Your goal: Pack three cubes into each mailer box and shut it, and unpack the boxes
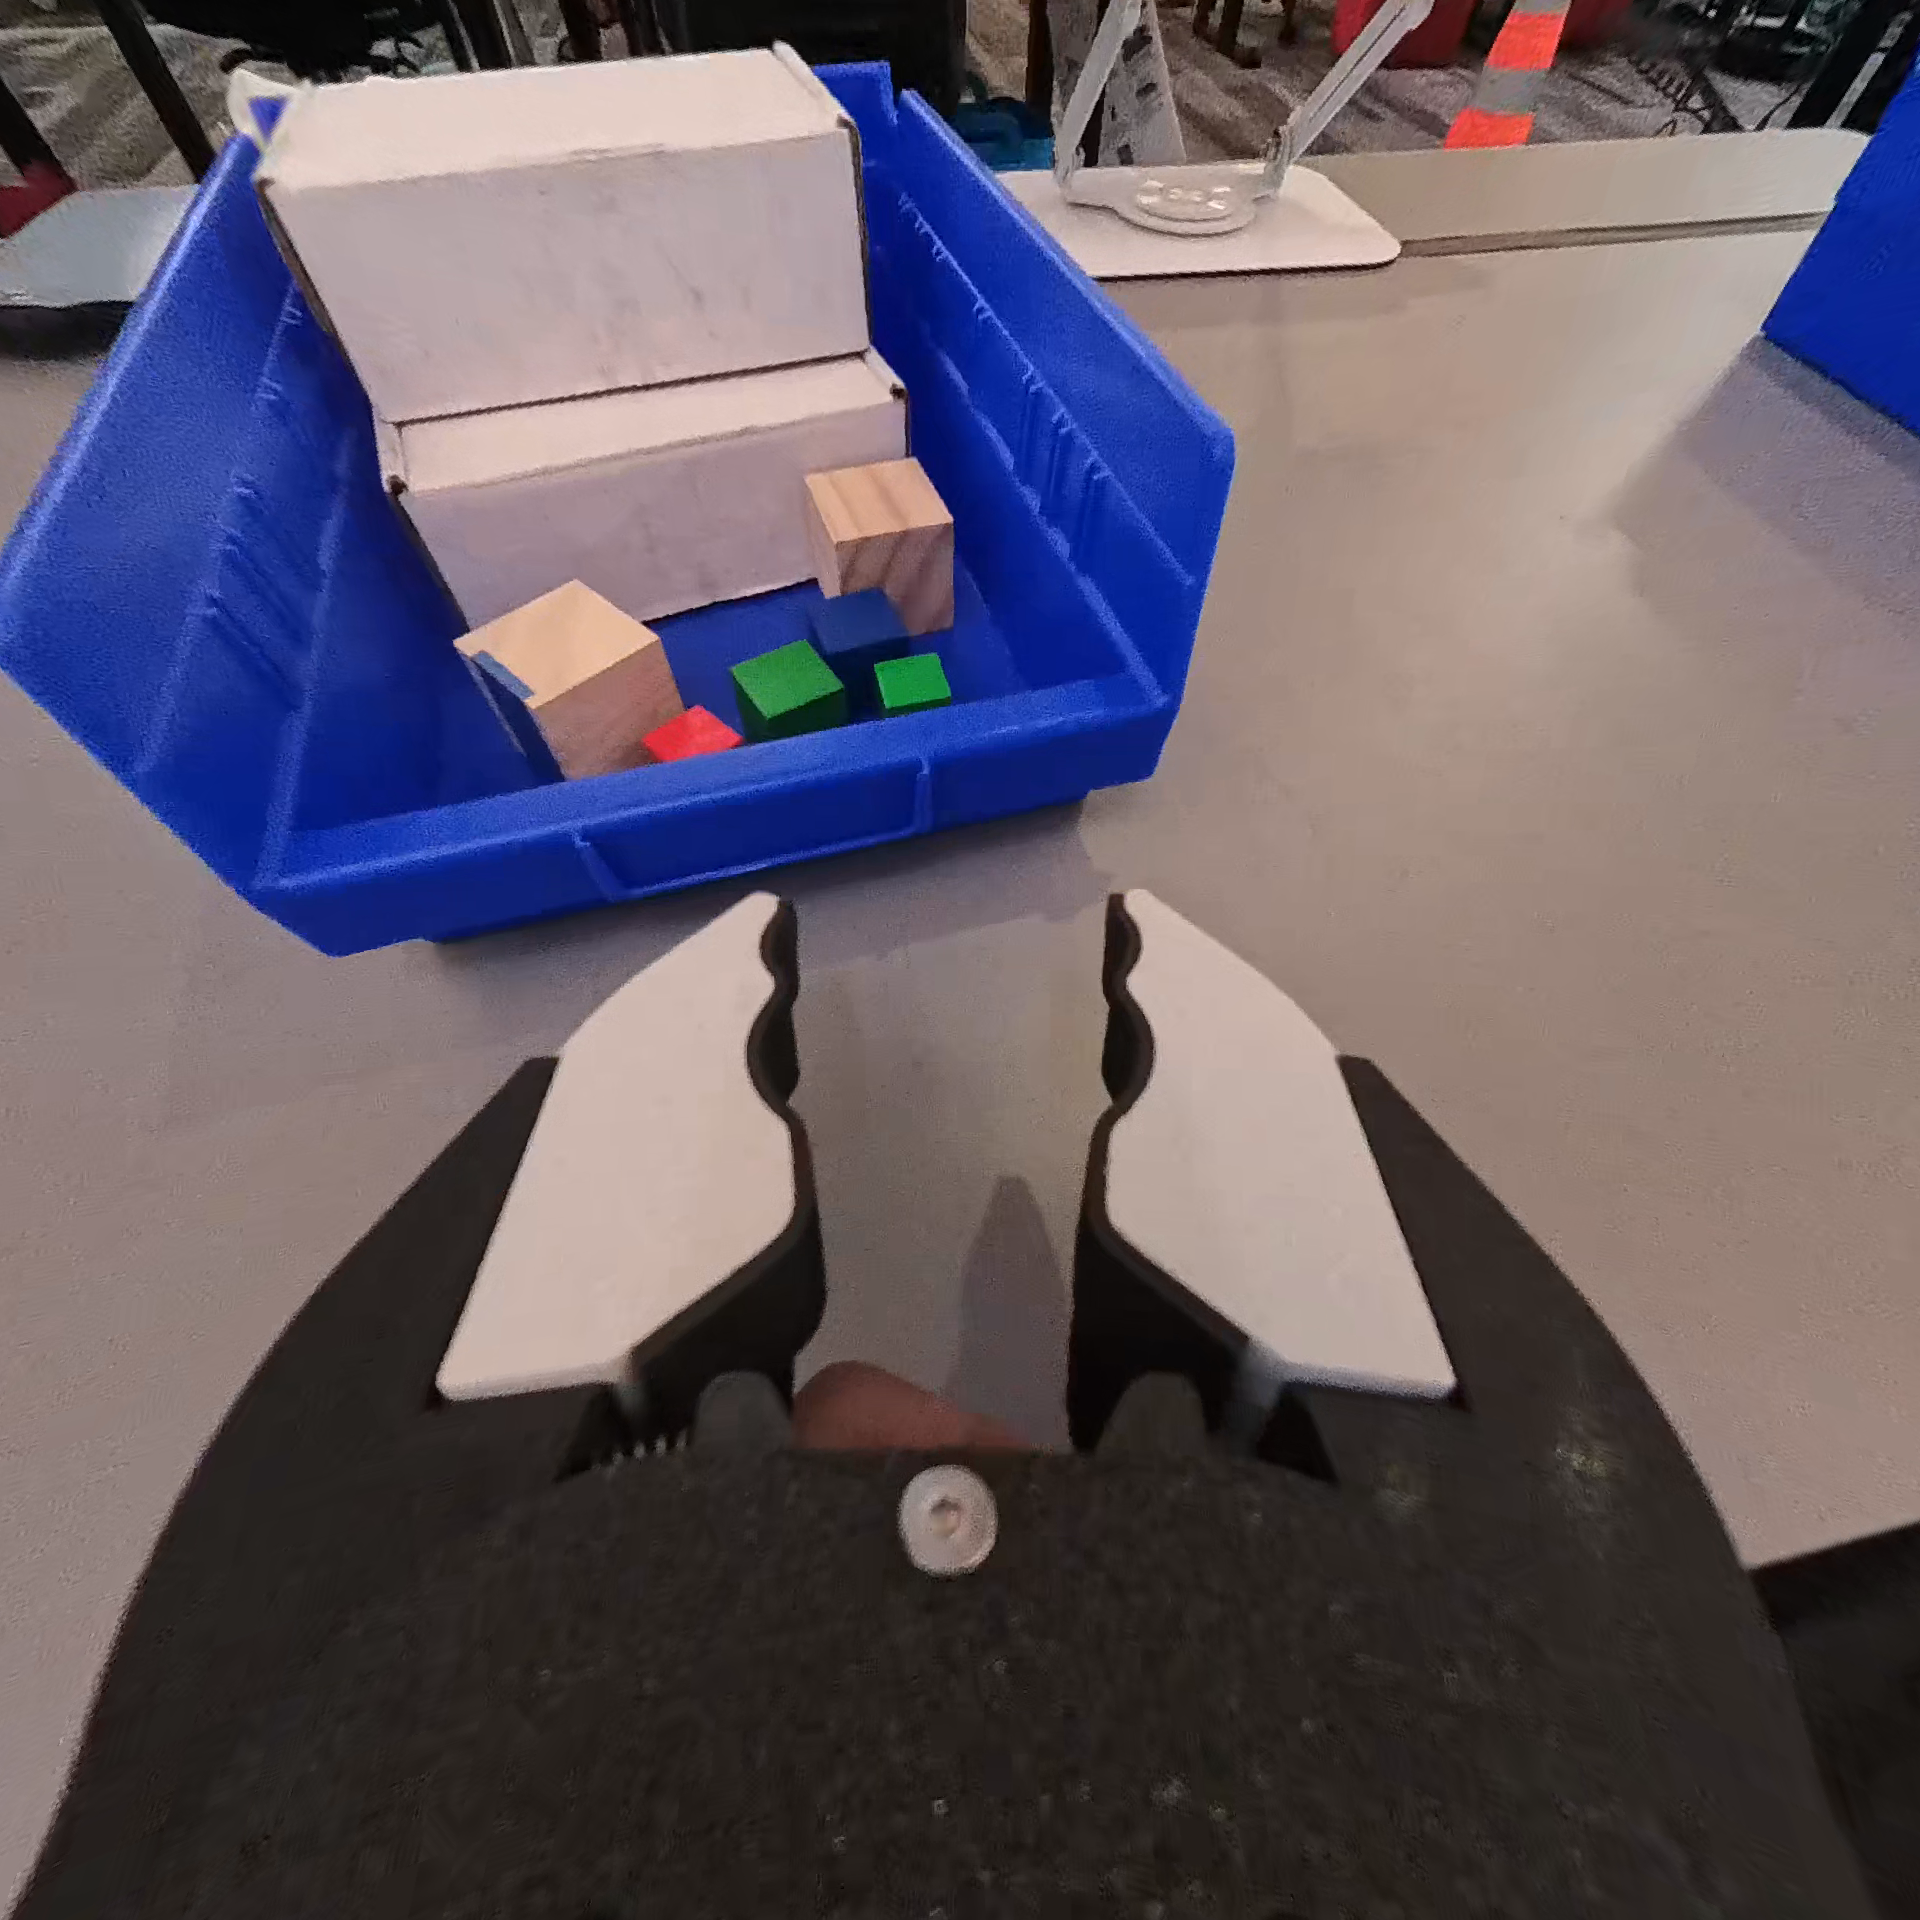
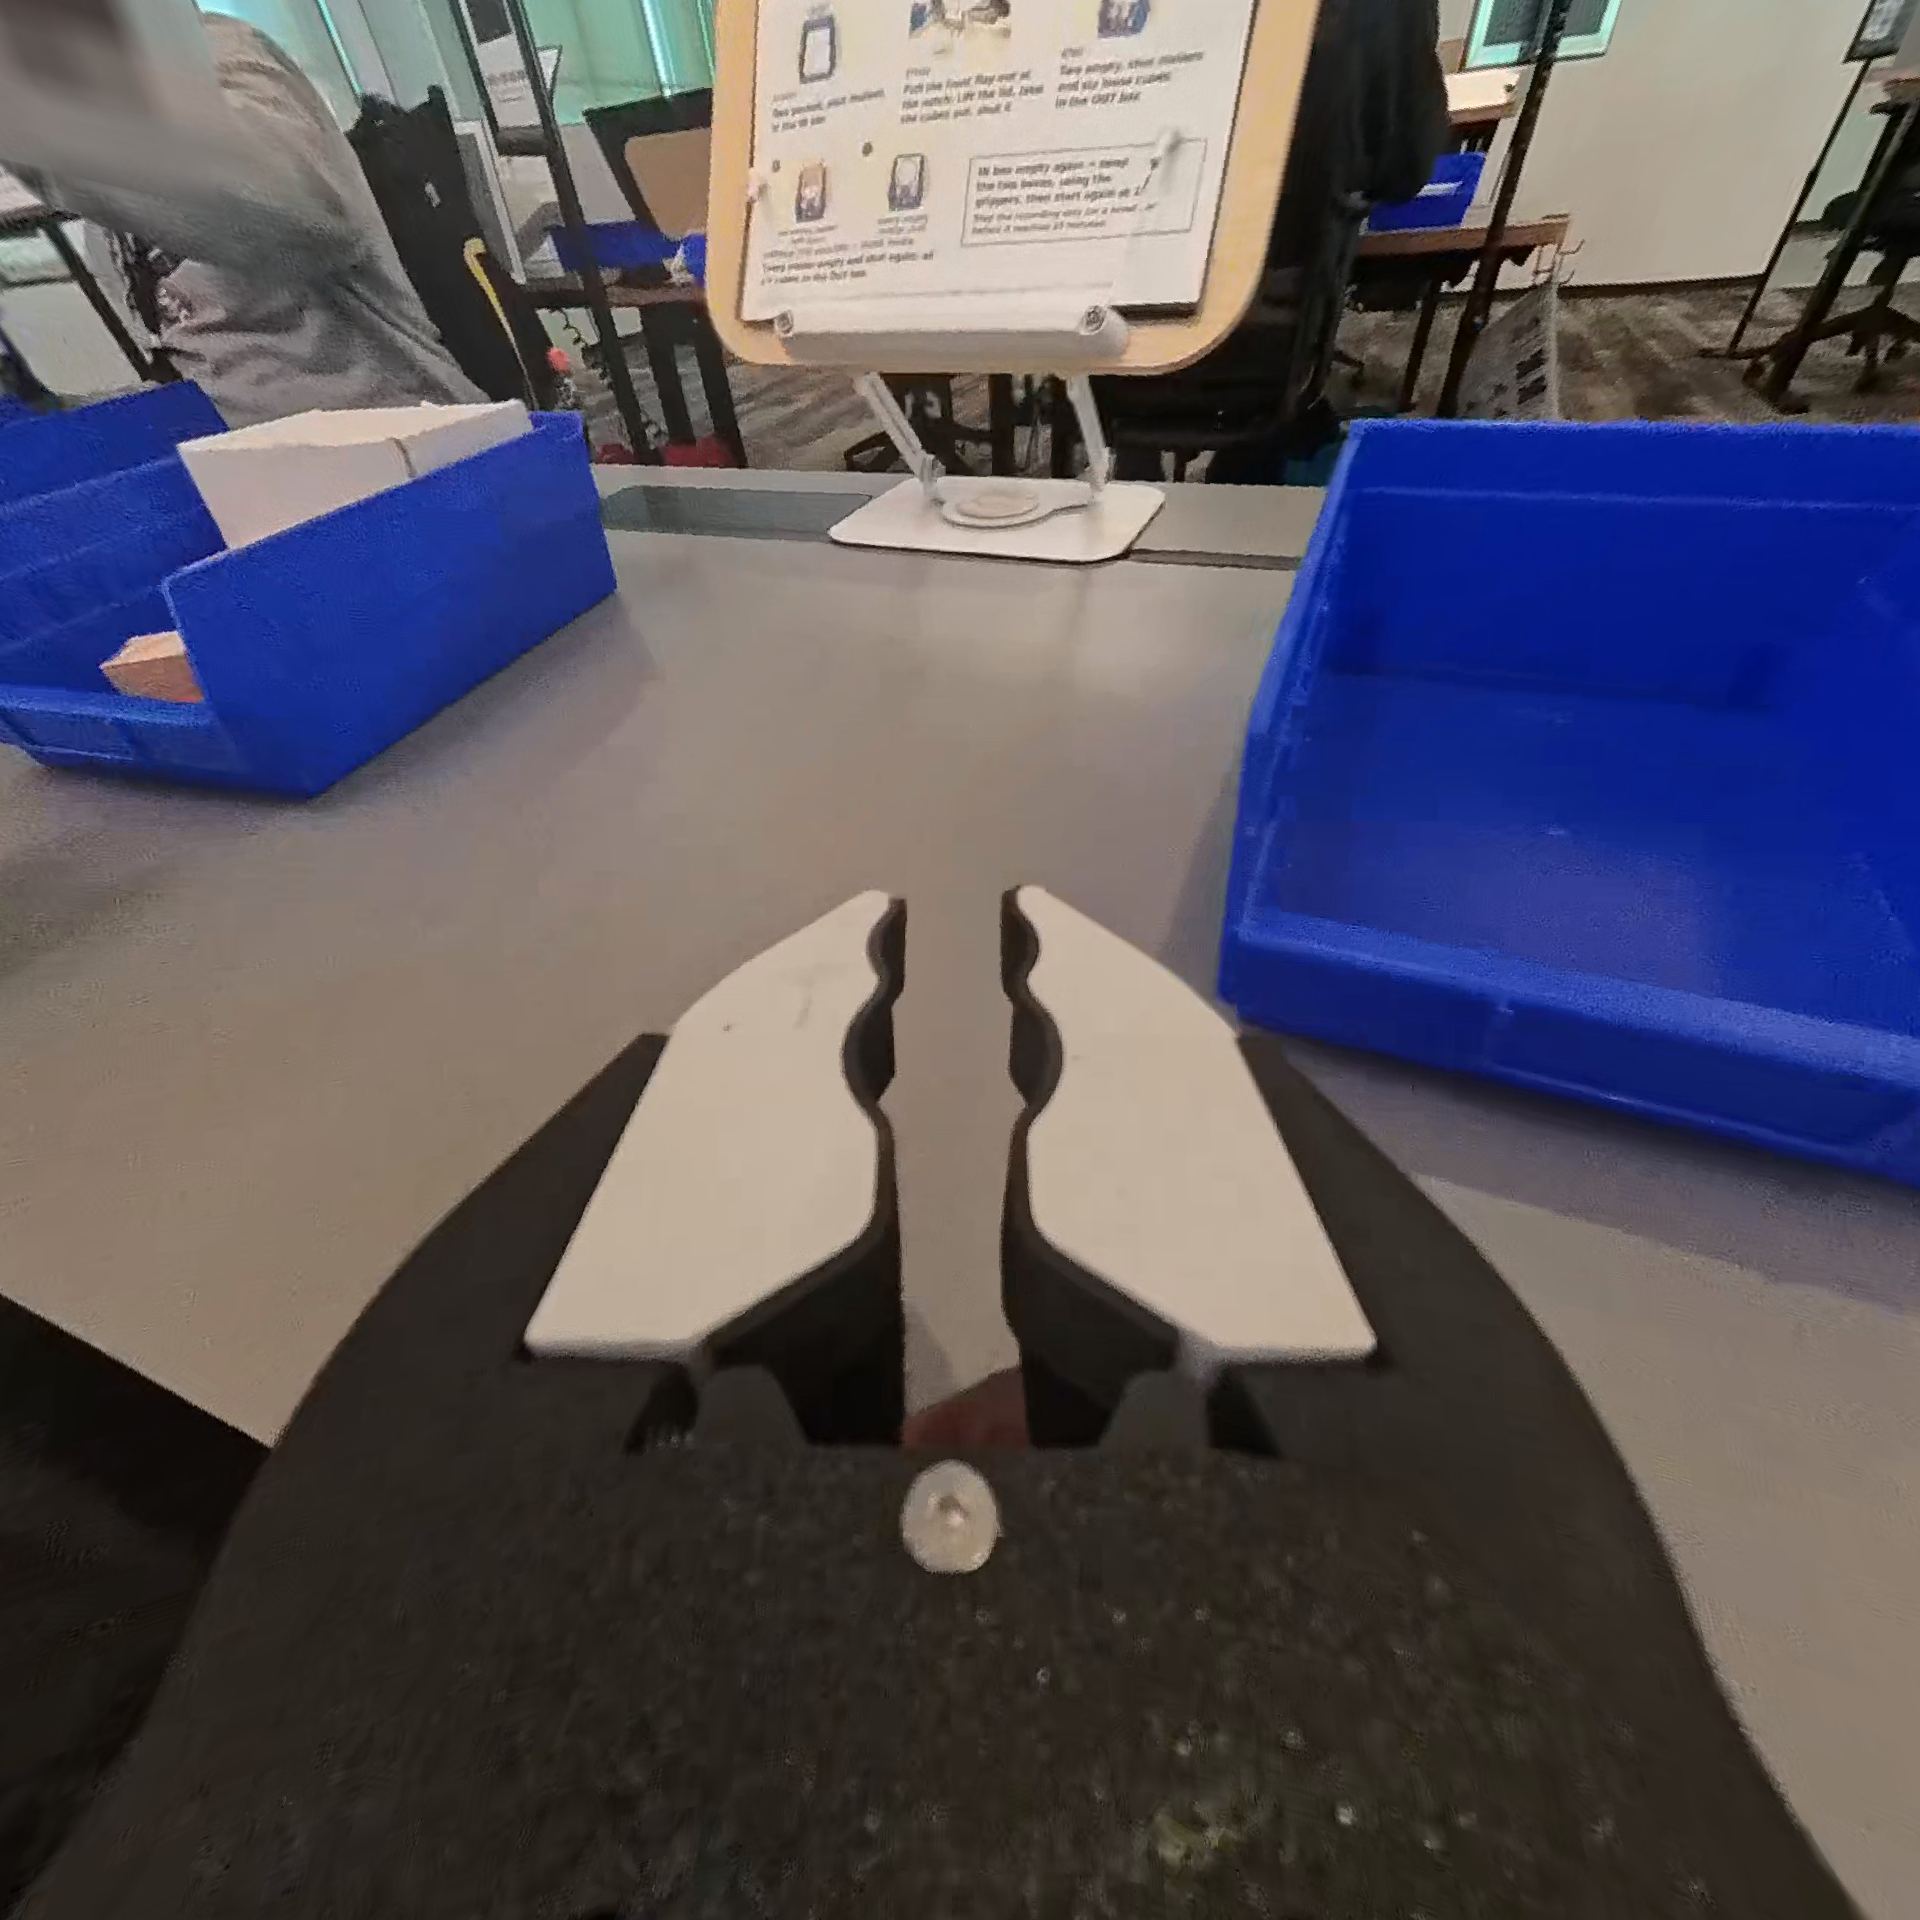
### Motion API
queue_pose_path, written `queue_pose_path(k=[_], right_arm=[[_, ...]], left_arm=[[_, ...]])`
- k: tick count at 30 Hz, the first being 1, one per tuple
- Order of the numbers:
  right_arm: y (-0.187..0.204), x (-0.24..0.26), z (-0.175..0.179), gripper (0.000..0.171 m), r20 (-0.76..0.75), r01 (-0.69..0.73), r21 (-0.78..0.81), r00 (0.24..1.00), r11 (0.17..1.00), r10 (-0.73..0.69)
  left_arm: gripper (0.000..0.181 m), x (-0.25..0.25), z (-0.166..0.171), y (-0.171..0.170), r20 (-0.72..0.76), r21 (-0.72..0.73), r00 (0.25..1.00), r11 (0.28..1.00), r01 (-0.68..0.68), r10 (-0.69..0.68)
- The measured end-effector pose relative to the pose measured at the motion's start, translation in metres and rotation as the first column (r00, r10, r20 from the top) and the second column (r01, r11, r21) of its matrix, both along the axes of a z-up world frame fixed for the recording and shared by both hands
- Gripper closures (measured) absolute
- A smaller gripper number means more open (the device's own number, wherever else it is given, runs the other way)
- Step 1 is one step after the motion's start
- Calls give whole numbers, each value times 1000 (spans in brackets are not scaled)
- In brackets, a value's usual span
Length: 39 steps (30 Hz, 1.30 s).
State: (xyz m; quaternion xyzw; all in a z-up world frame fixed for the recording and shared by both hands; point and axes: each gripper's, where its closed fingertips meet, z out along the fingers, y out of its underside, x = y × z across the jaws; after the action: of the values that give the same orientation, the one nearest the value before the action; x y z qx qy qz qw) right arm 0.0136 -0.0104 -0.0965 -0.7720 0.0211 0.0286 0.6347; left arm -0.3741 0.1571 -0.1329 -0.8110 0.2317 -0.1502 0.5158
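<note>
So we've got both mailer boxes [image 1: 582,312] stacked at the back of the left blue bin [image 1: 1039,416], cubes [image 1: 787,688] loose in front, dead ahead of our left gripper [image 1: 951,914], spread wide and empty, while the right gripper [image 2: 951,904], barely parted, sits farther off.

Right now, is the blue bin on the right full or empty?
Empty: the right blue bin shows only bare blue floor and walls in the right wrist view.
</note>
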Motion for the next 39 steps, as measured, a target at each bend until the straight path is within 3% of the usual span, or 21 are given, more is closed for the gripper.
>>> queue_pose_path(k=[7, 16, 24, 29, 34, 39], right_arm=[[11, -9, -9, 156, 131, -12, -27, 991, 1000, 15], [19, 0, -19, 156, 9, -5, -72, 1000, 997, 6], [20, 3, -22, 158, -15, 1, -75, 1000, 997, -2], [22, -5, -24, 159, -22, -17, -88, 1000, 996, 15], [20, -8, -22, 159, 47, -12, -78, 999, 997, 16], [21, -11, -26, 159, -40, -25, -94, 999, 995, 21]], left_arm=[[121, 6, -8, -4, -21, -23, 999, 999, 42, -42], [121, 8, -12, -8, 5, -54, 998, 996, 67, -67], [121, -1, -14, -3, -56, -39, 998, 999, 20, -22], [123, 7, -9, -3, 33, -57, 998, 997, 49, -47], [122, 11, -13, -5, 21, -68, 998, 996, 65, -64], [120, 20, -16, -6, 35, -99, 995, 990, 100, -97]])
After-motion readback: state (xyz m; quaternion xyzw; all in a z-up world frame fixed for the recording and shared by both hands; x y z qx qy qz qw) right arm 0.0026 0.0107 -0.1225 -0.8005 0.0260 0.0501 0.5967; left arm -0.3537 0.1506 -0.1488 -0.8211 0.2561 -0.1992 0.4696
